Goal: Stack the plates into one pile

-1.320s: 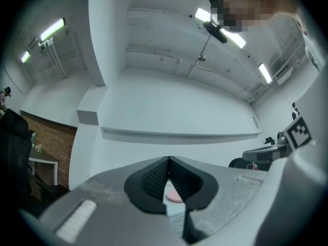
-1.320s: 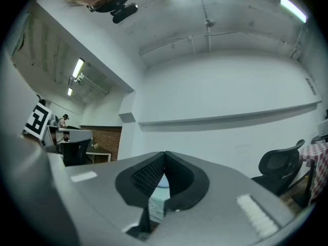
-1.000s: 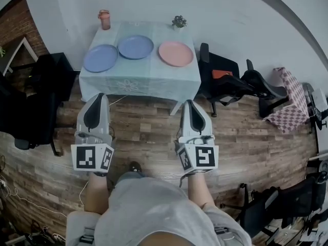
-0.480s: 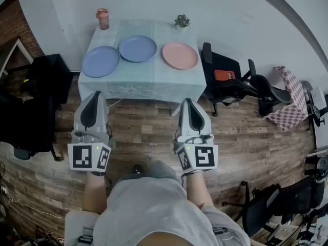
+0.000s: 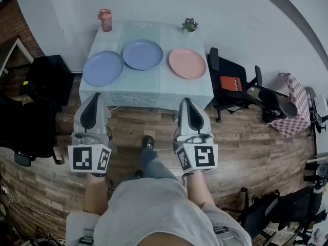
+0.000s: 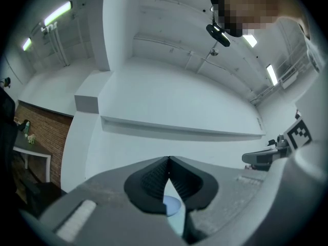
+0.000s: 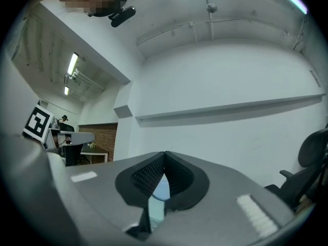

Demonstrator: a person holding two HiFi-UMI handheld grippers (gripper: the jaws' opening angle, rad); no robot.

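Observation:
Three plates lie apart on a table with a pale blue cloth in the head view: a blue plate at the left, another blue plate in the middle and a pink plate at the right. My left gripper and right gripper hang over the wooden floor just short of the table's near edge. Both are shut with nothing between their jaws. Through the closed pads in the left gripper view a sliver of blue plate shows; the right gripper points at the wall above the table.
An orange cup stands at the table's back left corner and a small potted plant at the back right. Black office chairs stand right of the table, and black chairs and furniture to its left. My leg and shoe are between the grippers.
The table and plates have come nearer and lower in the head view as I walk toward them. A foot has stepped forward between the grippers. Both grippers stay shut.

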